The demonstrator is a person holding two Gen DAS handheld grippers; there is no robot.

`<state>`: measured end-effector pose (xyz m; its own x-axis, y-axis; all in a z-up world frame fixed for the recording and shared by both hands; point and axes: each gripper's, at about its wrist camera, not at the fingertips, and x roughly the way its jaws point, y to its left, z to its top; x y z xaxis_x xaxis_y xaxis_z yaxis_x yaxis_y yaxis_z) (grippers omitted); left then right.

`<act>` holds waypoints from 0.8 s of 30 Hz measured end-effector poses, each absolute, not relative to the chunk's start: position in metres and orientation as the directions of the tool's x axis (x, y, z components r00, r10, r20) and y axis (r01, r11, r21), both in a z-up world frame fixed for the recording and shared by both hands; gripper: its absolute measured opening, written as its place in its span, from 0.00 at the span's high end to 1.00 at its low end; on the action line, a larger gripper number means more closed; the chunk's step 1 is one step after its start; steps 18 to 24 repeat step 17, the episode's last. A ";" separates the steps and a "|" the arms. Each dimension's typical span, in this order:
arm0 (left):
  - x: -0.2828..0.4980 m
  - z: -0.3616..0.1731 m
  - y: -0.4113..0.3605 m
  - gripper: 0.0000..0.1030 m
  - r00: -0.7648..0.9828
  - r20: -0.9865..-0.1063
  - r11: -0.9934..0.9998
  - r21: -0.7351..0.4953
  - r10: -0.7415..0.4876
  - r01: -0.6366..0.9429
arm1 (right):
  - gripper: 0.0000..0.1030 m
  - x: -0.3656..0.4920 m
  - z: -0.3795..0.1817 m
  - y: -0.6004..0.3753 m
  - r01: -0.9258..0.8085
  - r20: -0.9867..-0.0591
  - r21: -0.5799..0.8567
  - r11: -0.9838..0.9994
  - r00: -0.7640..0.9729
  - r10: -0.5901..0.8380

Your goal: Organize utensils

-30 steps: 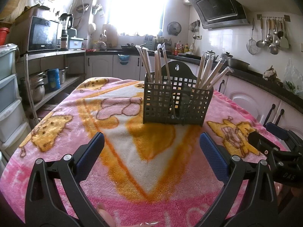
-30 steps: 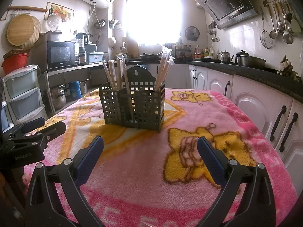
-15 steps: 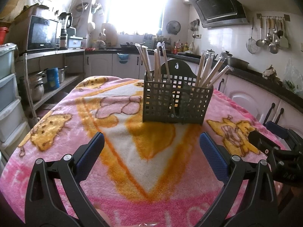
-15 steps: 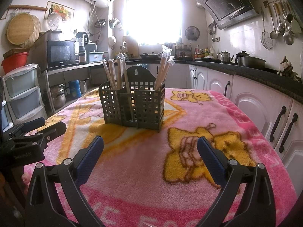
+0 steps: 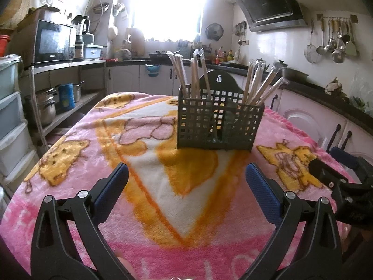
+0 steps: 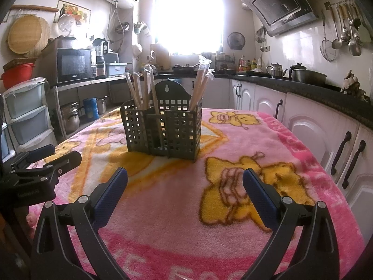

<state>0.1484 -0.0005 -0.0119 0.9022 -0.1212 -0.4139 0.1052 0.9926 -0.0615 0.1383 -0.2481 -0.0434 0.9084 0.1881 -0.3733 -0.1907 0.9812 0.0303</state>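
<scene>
A pink blanket point(image 5: 77, 154) is spread over the table; at frame centre the caddy point(image 5: 219, 126) holds wrapped chopsticks point(image 5: 261, 86). Both the left gripper point(image 5: 186, 184) and right gripper point(image 6: 185, 184) are held agape and empty; a single stick should be approached squarely.

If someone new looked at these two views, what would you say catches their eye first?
Most likely the dark green utensil caddy, standing upright in the middle of the pink cartoon blanket, with wrapped chopsticks fanning out of its outer compartments. Next, the glaring window behind it. In the foreground, the left hand-held gripper and right hand-held gripper are both open and empty.
</scene>
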 end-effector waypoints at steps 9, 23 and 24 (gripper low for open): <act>0.153 -0.014 0.005 0.11 0.895 -0.429 0.992 -0.089 -0.122 0.092 | 0.06 0.139 -0.043 -0.251 -0.191 -0.376 0.037 0.981 0.907 0.191; 0.199 -0.017 0.064 0.11 0.803 -0.593 0.990 -0.134 -0.051 -0.037 | 0.06 0.178 -0.040 -0.304 -0.057 -0.500 0.063 0.996 0.862 0.081; 0.199 -0.017 0.064 0.11 0.803 -0.593 0.990 -0.134 -0.051 -0.037 | 0.06 0.178 -0.040 -0.304 -0.057 -0.500 0.063 0.996 0.862 0.081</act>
